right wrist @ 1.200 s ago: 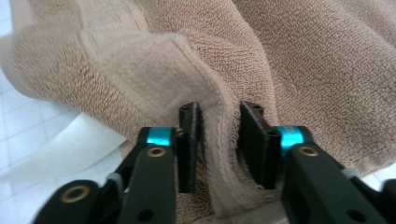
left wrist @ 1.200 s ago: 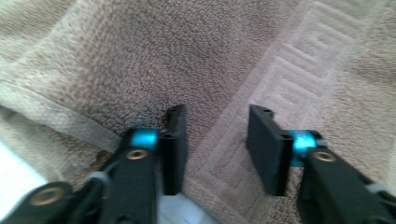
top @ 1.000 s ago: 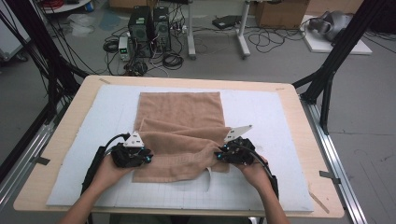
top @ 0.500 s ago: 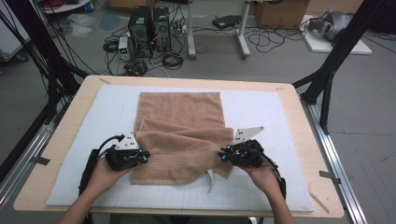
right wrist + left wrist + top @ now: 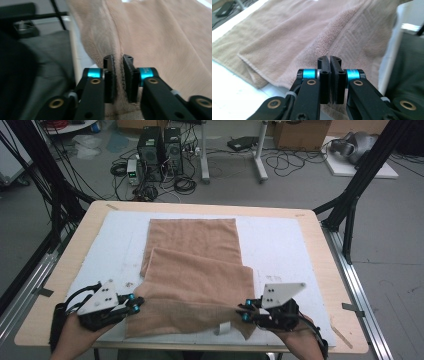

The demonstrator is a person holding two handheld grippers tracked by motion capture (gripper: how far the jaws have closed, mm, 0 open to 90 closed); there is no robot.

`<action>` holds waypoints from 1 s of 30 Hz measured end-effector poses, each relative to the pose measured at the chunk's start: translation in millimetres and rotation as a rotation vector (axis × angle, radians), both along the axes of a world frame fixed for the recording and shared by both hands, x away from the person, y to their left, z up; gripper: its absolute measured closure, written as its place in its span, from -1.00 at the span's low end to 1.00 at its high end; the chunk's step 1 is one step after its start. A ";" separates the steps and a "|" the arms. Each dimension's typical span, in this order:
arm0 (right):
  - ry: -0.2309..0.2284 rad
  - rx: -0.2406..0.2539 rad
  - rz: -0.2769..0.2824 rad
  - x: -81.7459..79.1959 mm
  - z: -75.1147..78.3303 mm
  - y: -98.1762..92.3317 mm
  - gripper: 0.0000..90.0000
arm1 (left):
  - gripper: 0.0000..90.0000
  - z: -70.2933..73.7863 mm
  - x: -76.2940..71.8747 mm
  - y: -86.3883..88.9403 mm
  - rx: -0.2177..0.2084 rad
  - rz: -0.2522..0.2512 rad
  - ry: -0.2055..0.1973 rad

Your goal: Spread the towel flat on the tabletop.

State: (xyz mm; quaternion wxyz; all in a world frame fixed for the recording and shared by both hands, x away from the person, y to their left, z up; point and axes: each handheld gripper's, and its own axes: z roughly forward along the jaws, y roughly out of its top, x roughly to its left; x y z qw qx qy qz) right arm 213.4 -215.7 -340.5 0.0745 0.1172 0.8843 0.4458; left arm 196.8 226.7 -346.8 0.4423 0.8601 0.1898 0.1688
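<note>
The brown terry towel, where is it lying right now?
In the high view the brown terry towel lies mid-table on the white mat, its near edge pinched between the left gripper and the right gripper.

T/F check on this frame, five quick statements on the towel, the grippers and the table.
1. The towel is tan. True.
2. The left gripper is shut on the towel's near edge. True; its own view shows the jaws pressed together on the cloth.
3. The right gripper hangs clear of the towel. False; its jaws pinch a fold of the towel at the near right corner.
4. The towel lies on a white mat on a wooden table. True.
5. The towel lies spread flat in a single layer. False; its near part is doubled over the far part.
</note>
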 end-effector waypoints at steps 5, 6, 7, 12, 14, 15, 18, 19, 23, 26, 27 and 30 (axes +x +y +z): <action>-0.024 0.072 0.025 -11.8 7.9 -2.5 0.47 | 0.46 0.6 -0.7 4.2 -0.034 -0.030 0.040; -0.026 0.048 0.010 -7.8 5.8 -2.3 0.46 | 0.44 -2.9 2.8 3.3 -0.032 -0.026 0.035; -0.031 0.032 -0.012 -1.6 1.7 -1.9 0.45 | 0.42 -7.3 7.1 2.0 -0.028 -0.020 0.029; 0.018 -0.031 -0.107 38.7 -32.4 -0.5 0.35 | 0.34 -35.4 35.5 -6.7 0.001 0.030 0.008; 0.047 -0.050 -0.125 54.4 -46.8 0.9 0.33 | 0.30 -48.2 49.0 -10.8 0.002 0.046 0.025; 0.053 -0.068 -0.142 60.9 -53.3 1.9 0.33 | 0.29 -54.6 54.8 -13.2 0.002 0.054 0.034; 0.090 -0.102 -0.167 76.3 -71.2 5.5 0.33 | 0.29 -67.6 69.6 -19.2 0.034 0.068 0.065; 0.102 -0.107 -0.171 80.3 -76.5 6.6 0.34 | 0.29 -70.7 73.5 -20.2 0.034 0.068 0.080; 0.140 -0.148 -0.176 90.4 -92.9 13.1 0.36 | 0.30 -82.3 88.3 -21.2 0.072 0.092 0.134; 0.155 -0.145 -0.180 92.7 -97.9 15.1 0.43 | 0.31 -89.4 96.4 -20.9 0.090 0.096 0.185; 0.163 -0.139 -0.187 93.4 -98.2 14.4 0.47 | 0.37 -91.7 97.6 -21.6 0.104 0.093 0.199; 0.165 -0.134 -0.193 94.4 -98.8 13.1 0.57 | 0.47 -93.5 96.9 -20.3 0.078 0.096 0.195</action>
